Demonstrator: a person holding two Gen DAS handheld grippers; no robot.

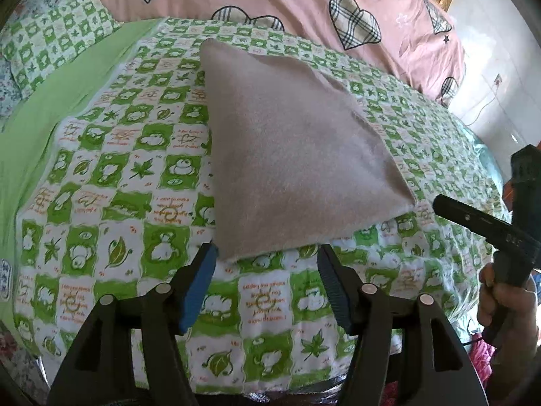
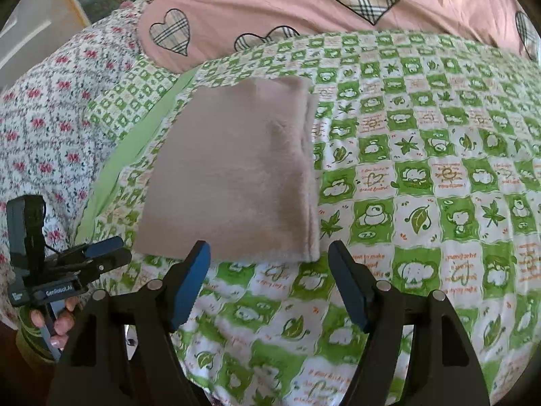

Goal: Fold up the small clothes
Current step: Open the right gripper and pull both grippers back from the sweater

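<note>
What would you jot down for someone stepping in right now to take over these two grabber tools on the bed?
Left gripper: open, nothing between its jaws, just short of the near edge of the folded cloth.
Right gripper: open too, empty, also at the cloth's near edge.
The beige cloth lies on the green patterned bedspread as a flat folded stack, layered edges on one side.
Done: the cloth looks folded and released.
Left: perhaps one more fold or a tidy of the edges; I see no other small clothes in view.
</note>
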